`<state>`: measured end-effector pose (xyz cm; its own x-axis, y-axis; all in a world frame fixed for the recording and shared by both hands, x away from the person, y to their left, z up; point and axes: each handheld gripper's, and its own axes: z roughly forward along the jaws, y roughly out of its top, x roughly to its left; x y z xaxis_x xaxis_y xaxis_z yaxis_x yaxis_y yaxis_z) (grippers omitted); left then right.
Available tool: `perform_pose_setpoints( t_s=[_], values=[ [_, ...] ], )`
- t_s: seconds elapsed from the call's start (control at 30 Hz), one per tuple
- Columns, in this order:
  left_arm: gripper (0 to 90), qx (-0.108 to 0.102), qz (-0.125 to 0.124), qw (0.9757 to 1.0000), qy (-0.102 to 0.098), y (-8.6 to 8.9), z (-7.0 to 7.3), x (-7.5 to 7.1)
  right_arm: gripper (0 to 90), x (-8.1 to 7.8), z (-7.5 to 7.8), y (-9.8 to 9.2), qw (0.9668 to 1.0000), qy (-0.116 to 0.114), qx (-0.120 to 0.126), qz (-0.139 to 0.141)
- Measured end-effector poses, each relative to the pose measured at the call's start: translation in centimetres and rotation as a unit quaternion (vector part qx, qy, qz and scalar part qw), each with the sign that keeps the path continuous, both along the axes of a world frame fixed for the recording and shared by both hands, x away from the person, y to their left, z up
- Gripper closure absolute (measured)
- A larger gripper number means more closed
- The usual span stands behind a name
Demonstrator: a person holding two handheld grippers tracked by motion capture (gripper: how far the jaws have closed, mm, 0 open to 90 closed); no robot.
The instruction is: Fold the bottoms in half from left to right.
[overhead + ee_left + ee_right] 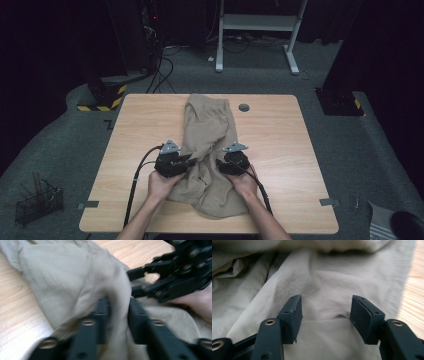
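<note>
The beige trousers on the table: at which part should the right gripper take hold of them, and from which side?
Probably at the raised crease in the beige trousers that lies just ahead of the right gripper. Its jaws stand open with flat cloth between them, so flat fabric gives little to pinch. Coming from above and closing across that crease seems best. The left gripper already has a ridge of cloth between its jaws.

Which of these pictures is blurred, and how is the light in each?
Left gripper view: motion blur smears the beige cloth and the left tongs. Right gripper view: sharp, soft shadows in the folds. High view: table lit, room around it dark.
</note>
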<state>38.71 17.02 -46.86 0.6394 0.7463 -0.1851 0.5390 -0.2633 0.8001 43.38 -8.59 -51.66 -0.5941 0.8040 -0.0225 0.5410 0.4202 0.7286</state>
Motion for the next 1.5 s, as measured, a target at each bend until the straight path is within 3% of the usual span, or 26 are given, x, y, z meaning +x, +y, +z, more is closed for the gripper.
perform_pose_setpoints(
  t_s=[0.1,0.23,0.33,0.43,0.53,0.67,0.83,0.9,1.1,1.3,1.5],
  values=[
    [46.8,0.001,0.011,0.9999,0.003,1.1,-0.2,-0.7,45.4,-1.1,1.3,-1.3,0.9998,-0.013,0.016,0.001],
    [37.6,0.010,0.032,0.9994,0.009,2.7,-0.9,-1.5,45.6,-2.6,2.2,-2.2,0.9993,-0.015,0.024,0.025],
    [35.8,0.014,0.039,0.9987,0.029,3.2,-1.9,-1.7,45.3,-3.2,1.8,-1.9,0.9985,-0.008,0.030,0.045],
    [37.3,0.044,0.052,0.9963,0.054,2.9,-3.6,-1.5,44.9,-3.8,1.1,-1.3,0.9976,0.005,0.027,0.063],
    [43.9,0.066,0.062,0.9940,0.061,2.6,-4.6,-1.0,44.7,-3.8,0.1,-0.7,0.9973,0.012,0.010,0.071],
    [58.6,0.065,0.082,0.9934,0.047,2.7,-4.9,-0.3,43.9,-3.6,-0.5,-0.2,0.9976,0.007,-0.004,0.068],
    [77.7,0.075,0.089,0.9926,0.035,2.8,-5.0,0.8,43.4,-2.7,-0.8,0.4,0.9983,-0.002,0.004,0.057],
    [85.2,0.069,0.094,0.9926,0.032,3.1,-4.8,1.0,43.4,-2.1,-0.8,0.8,0.9987,-0.001,0.004,0.051],
    [86.3,0.058,0.099,0.9934,-0.001,3.6,-2.8,0.4,43.4,-1.3,-0.8,1.4,0.9991,-0.004,0.003,0.041],
    [86.0,0.046,0.081,0.9952,-0.030,2.6,-0.5,0.1,43.4,-0.9,-0.8,1.8,0.9994,-0.004,0.004,0.033],
    [86.0,0.022,0.061,0.9975,-0.028,1.1,-0.4,1.4,43.4,0.4,-0.8,2.4,0.9996,-0.003,0.005,0.027]
  ],
)
